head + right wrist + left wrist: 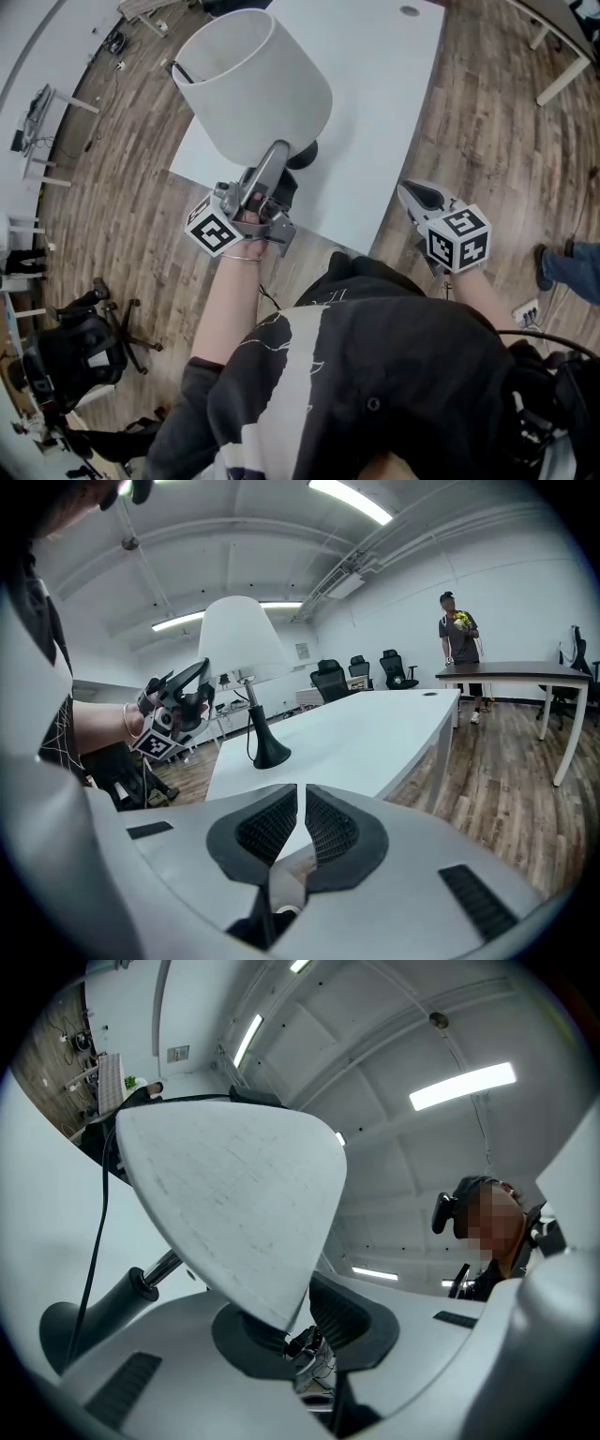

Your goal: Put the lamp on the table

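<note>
The lamp [253,84] stands upright on the white counter [384,103], its black base [302,155] just ahead of the left tool [300,1326] and close to the counter's near edge. That tool tilts upward, its jaws slightly spread around the lower rim of the shade [234,1194], one pad clear of it; a steadying hold, I judge, since the base bears the weight. The right tool [301,803] hangs beside the counter, jaws pressed nearly together on nothing. Beyond the lamp lies wide bare counter; behind both tools the way back looks free
</note>
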{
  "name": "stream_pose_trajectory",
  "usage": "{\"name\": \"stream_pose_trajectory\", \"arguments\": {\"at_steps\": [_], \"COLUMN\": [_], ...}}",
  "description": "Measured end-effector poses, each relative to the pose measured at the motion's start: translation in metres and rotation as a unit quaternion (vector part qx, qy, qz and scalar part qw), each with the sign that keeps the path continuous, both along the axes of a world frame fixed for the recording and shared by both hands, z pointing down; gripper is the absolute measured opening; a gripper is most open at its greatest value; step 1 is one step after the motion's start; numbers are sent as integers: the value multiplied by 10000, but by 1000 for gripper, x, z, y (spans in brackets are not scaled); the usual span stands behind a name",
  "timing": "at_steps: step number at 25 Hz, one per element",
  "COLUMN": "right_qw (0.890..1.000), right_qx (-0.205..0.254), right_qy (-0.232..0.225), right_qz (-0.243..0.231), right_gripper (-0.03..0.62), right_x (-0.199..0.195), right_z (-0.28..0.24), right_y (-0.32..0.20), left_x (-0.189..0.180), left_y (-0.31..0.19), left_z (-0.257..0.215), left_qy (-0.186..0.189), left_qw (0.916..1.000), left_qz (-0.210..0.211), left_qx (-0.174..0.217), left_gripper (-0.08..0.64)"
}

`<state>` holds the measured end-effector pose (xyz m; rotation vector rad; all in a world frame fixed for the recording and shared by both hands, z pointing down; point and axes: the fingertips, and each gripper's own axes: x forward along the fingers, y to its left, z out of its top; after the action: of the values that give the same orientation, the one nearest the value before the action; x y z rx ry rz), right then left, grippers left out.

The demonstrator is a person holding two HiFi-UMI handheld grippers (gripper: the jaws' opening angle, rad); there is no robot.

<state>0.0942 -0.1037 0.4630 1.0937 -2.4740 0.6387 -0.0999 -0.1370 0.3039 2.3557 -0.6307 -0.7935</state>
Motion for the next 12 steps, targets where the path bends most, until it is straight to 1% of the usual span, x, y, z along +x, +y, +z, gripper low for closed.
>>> {"name": "stream_pose_trajectory", "arguments": {"at_steps": [4,8,12], "right_qw": [10000,10000,10000], "right_qx": [-7,-1,6], "right_qy": [6,15,18], "right_qz": [28,40,33], "right_gripper": [38,38,38], "right_x": [0,1,2], "right_z": [1,3,3], "right_y": [3,5,5], "left_x": [1,3,4], "left_y": [1,1,1], "left_z": [2,10,12], "left_qy": [-95,-298,-371], "left_qw": [9999,9994,9991], "left_qz": [-68,-126,-177], "left_qx": [-45,-121,-140], "left_gripper": [49,66,66]}}
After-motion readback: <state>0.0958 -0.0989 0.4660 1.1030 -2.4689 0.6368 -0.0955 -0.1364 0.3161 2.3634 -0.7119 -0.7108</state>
